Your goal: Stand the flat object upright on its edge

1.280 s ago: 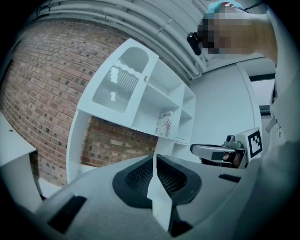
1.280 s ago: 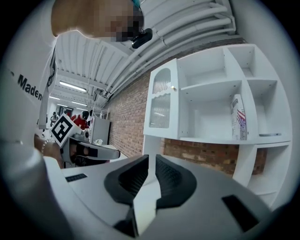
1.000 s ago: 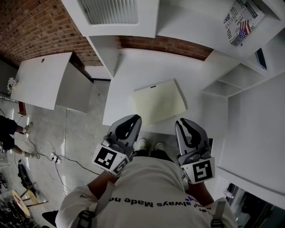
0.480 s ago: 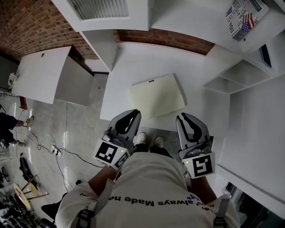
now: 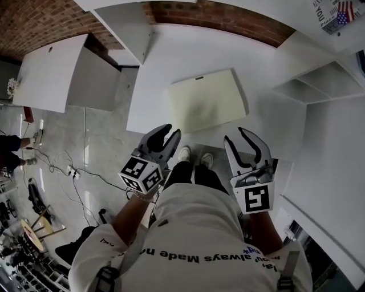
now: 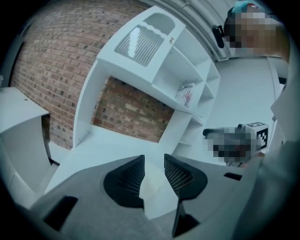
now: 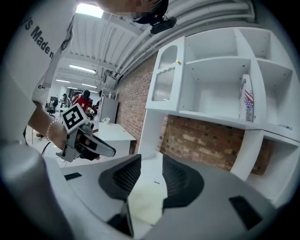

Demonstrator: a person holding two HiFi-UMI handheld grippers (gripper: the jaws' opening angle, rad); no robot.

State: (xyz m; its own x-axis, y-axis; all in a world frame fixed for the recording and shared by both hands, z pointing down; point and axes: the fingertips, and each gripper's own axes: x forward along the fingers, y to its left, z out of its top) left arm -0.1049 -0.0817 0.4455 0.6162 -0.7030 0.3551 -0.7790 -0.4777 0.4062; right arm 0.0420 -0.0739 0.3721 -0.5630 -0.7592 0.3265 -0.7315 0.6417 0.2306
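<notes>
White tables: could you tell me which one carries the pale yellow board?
The central table, where the pale yellow board lies flat; the other table stands apart, off to the left.

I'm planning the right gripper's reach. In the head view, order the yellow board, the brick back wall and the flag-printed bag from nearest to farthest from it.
1. Yellow board, just ahead on the counter.
2. Brick back wall, behind the counter.
3. Flag-printed bag, on the upper right shelf.
</notes>
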